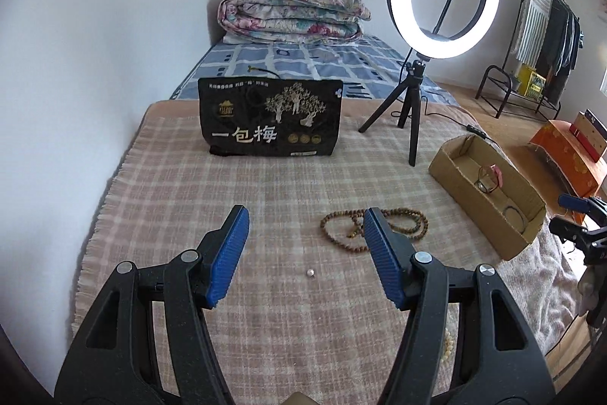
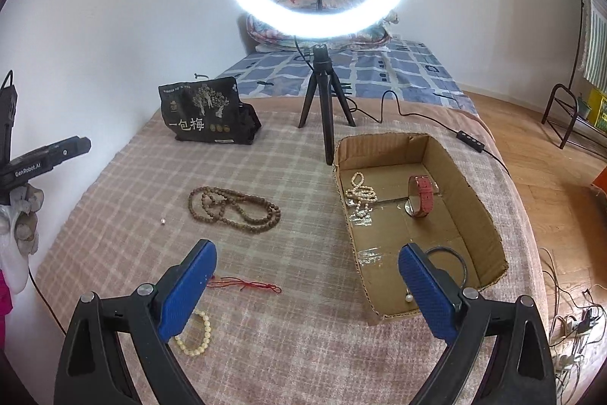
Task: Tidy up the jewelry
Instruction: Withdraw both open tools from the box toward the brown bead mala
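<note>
Wooden bead necklace [image 1: 373,228] lies beyond the spread left hand-held gripper [image 1: 305,221].

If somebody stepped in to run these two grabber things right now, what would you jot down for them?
Left gripper: open, empty, above the plaid cloth.
Right gripper: open, empty, near the cardboard box.
Done, in box: white pearl strand, pink watch, dark ring-shaped band, small pearl piece.
Left, on cloth: brown bead necklace, loose pearl, red cord, cream bead bracelet.
</note>
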Motion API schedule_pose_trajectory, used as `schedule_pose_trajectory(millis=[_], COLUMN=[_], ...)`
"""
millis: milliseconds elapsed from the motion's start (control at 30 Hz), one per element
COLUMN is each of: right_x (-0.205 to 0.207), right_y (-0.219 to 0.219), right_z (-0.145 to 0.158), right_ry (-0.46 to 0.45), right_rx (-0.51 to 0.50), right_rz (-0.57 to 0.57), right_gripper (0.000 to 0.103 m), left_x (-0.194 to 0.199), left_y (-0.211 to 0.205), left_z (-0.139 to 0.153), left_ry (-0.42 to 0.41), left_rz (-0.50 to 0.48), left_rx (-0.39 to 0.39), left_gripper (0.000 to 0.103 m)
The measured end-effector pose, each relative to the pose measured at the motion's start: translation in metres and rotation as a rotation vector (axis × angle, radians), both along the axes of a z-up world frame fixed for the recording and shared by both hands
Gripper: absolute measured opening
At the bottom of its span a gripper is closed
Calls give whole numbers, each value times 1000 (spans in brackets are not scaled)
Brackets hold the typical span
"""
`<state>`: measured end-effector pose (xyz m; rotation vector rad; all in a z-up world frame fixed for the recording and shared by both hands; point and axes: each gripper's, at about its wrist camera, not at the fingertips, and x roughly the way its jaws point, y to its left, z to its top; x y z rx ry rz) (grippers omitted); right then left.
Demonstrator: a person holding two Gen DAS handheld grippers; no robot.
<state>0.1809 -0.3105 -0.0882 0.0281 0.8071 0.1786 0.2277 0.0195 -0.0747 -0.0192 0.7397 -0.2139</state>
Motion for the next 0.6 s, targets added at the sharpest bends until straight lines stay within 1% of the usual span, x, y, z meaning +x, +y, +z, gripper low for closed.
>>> schedule_pose_trajectory(millis=[200, 400, 433, 467, 500, 600], right_x=[12, 33, 37, 40, 44, 58], right_y=[21, 37, 41, 43, 47, 61], right_z=[-8, -21, -24, -26, -29, -41], right_ry=[-17, 23, 32, 38, 45, 73], right_rx=[-17, -15, -16, -19, -24, -54], right_rz=[53, 90, 97, 106, 118, 164], right_gripper=[98, 98, 98, 98, 98, 98], left_x=[-4, -3, -3, -3, -2, 1], left_y=[6, 3, 2, 0, -2, -6], left_z=[-33, -62, -67, -72, -77, -92], left_ry=[57, 104, 113, 123, 134, 157], left_rz=[-15, -47, -53, -59, -68, -88], left_rx=[-24, -44, -44, -43, -41, -32], left_gripper=[65, 64, 63, 58, 57, 55])
